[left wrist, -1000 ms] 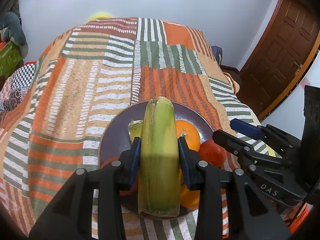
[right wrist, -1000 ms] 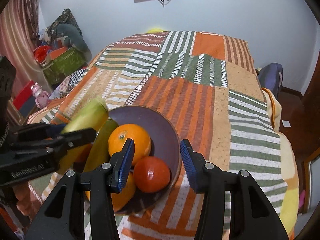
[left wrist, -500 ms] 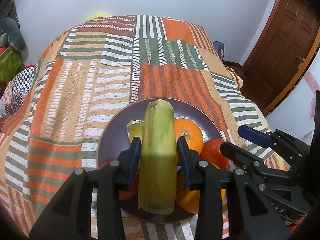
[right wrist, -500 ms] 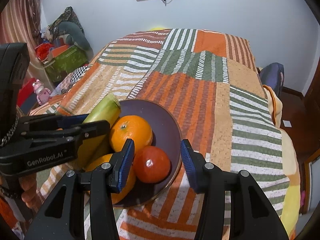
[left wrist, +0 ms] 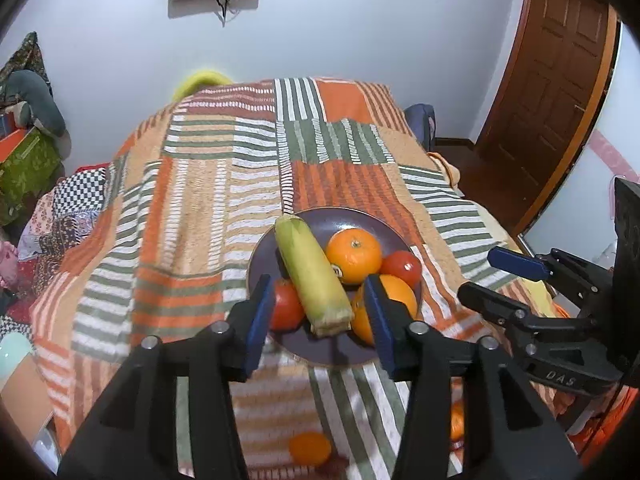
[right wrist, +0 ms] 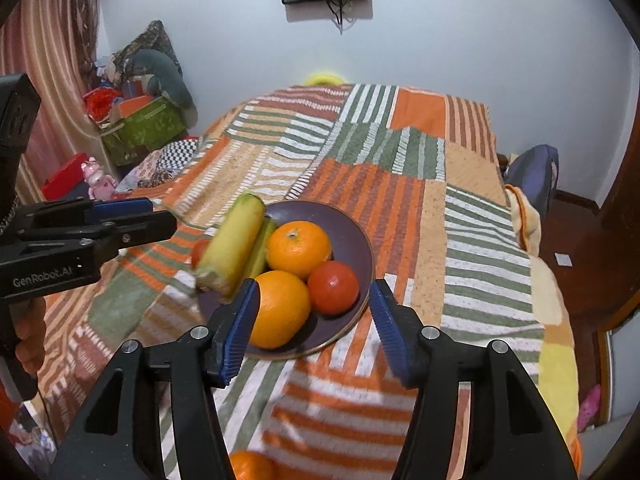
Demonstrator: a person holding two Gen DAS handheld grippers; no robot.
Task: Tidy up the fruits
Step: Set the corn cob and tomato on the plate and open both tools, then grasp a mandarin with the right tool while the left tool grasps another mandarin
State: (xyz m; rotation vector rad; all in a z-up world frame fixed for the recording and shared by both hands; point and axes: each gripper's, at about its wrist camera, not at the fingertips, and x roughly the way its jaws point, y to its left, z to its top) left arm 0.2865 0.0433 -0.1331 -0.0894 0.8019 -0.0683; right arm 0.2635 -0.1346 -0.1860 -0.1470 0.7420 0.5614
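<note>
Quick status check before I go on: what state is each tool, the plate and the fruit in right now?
Left tool: jaws opening, nothing between them.
Right tool: jaws opening, holding nothing.
Corn cob: released, lying across the fruit on the plate.
Plate: on the bedspread, loaded.
Oranges: two on the plate.
Tomatoes: two on the plate.
Loose orange: off the plate, on the bedspread near the bed's edge.

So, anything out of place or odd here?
Yes: one orange lies on the bedspread, outside the plate. On the plate, a corn cob rests tilted across the piled fruit.
</note>
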